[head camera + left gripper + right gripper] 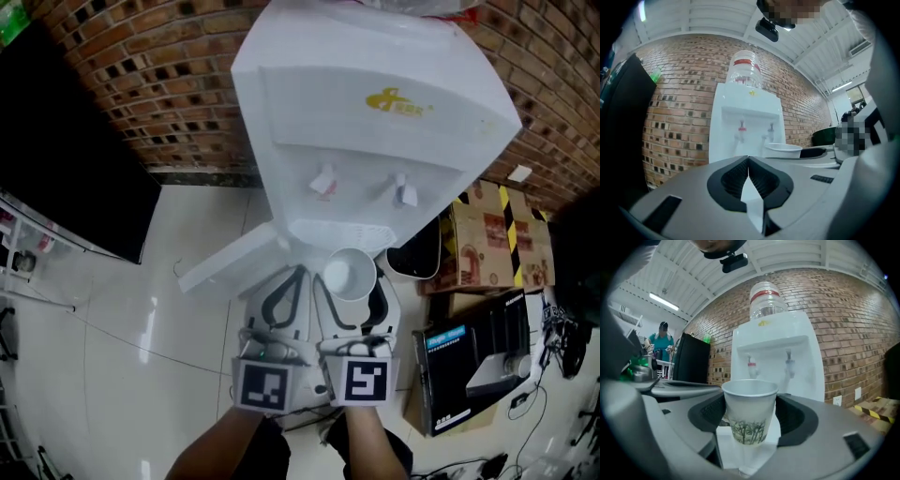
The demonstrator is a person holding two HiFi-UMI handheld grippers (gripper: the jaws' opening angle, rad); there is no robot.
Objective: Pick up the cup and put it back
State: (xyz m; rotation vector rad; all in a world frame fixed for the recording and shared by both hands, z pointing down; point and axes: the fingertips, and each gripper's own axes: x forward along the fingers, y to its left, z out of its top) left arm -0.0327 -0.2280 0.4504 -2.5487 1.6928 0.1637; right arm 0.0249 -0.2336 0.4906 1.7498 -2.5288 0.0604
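Note:
A white paper cup (350,274) with a green tree print stands upright between the jaws of my right gripper (349,298), which is shut on it; both dark pads press on its sides (750,411). The cup is in front of the white water dispenser (375,103), just below its drip tray (342,232) and its red tap (323,183). My left gripper (292,281) sits close beside the right one, shut with nothing between its pads (748,161). In the left gripper view the cup's rim (783,148) shows to the right.
The dispenser's white lower door (230,258) hangs open to the left. Cardboard boxes (487,234) and a black box (469,361) stand at the right, with cables beyond. A black bin (417,253) sits beside the dispenser. A dark panel (66,159) stands left against the brick wall.

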